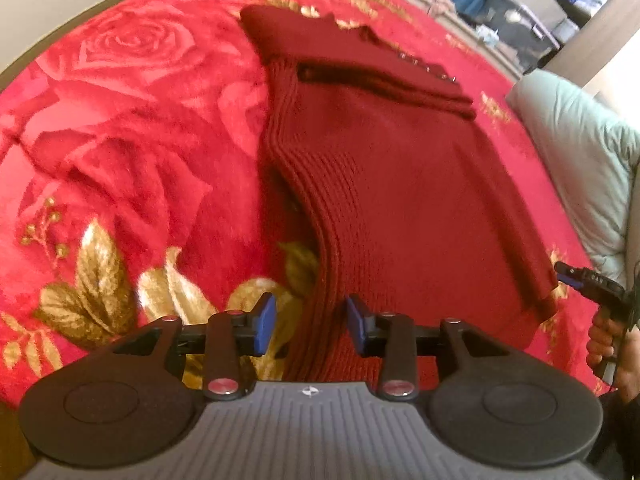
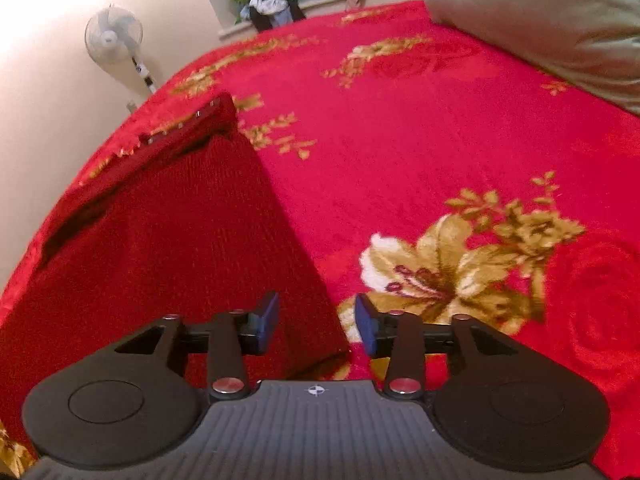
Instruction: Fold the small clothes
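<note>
Red floral blanket [image 1: 120,128] bears a sweater [image 1: 400,200]; only right view shows a fan [image 2: 114,36]; both hand-held grippers spread, empty

Dark red ribbed-knit sweater [image 1: 400,184], partly folded, flat on bed. Left view: near ribbed edge runs btwn the parted blue pads of left claw [image 1: 311,322], body stretching ahead and to the right; folded band w/ small metal studs at far end. Right view: near corner sits just ahead of right claw [image 2: 316,322], slightly left.
</note>
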Motion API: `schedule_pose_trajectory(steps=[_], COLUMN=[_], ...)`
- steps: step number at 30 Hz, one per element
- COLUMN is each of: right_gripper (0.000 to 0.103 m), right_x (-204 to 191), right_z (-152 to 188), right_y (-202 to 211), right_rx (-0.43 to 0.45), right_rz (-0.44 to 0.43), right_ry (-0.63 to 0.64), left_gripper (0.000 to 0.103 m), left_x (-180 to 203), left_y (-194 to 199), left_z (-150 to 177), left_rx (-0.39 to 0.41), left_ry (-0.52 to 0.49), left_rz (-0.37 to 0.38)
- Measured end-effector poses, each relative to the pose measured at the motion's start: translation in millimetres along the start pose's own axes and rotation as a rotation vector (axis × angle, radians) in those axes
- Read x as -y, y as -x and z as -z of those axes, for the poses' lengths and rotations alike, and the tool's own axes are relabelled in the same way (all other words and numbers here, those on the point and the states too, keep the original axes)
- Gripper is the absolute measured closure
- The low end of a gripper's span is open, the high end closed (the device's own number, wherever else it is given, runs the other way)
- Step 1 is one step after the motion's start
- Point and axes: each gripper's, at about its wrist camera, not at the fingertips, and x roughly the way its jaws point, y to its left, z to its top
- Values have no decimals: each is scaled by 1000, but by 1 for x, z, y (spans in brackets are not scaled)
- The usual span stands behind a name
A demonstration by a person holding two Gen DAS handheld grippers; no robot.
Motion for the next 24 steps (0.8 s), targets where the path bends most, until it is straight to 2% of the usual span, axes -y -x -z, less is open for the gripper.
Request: schedule_pose_trajectory(steps=[3, 6, 7, 8, 10, 11, 12, 13, 15, 18, 22, 24], right_gripper=[55, 56, 65, 80, 91, 93, 93, 94, 95, 96, 98, 98], right_x=[-4, -11, -13, -14, -17, -18, -17, -15, -12, -11, -18, -19], right_z=[6, 6, 6, 6, 5, 5, 4, 2, -5, -18, -31, -31], right_y=[-18, -24, -25, -26, -24, -22, -20, -16, 4, 40, 93, 120], right_rx=[-25, 0, 10, 13, 24, 30, 38, 54, 108, 173, 219, 234], right_rz=[-12, 12, 18, 10, -6, -7, -12, -20, -49, -88, -140, -152], right_ry=[20, 79, 85, 90, 106, 114, 108, 93, 50, 23, 56, 57], left_gripper=[51, 51, 50, 50, 51, 51, 55, 71, 89, 92, 94, 94], left_x=[2, 4, 5, 7, 13, 16, 19, 21, 27, 34, 26, 20], left_y=[-7, -15, -18, -21, -29, -33, -36, -39, -40, -23, 27, 50], left_z=[-1, -3, -3, -4, -5, -5, -5, -5, -4, -1, 6, 17], left_rx=[-20, -37, -44, -51, -64, -72, -76, -76, -65, 9, 178, 238], left_ry=[-4, 1, 2, -2, -25, -43, -58, -72, -93, -127, -53, -20], left_rz=[-10, -11, -12, -17, -35, -50, -63, -73, -71, -64, 73, 110])
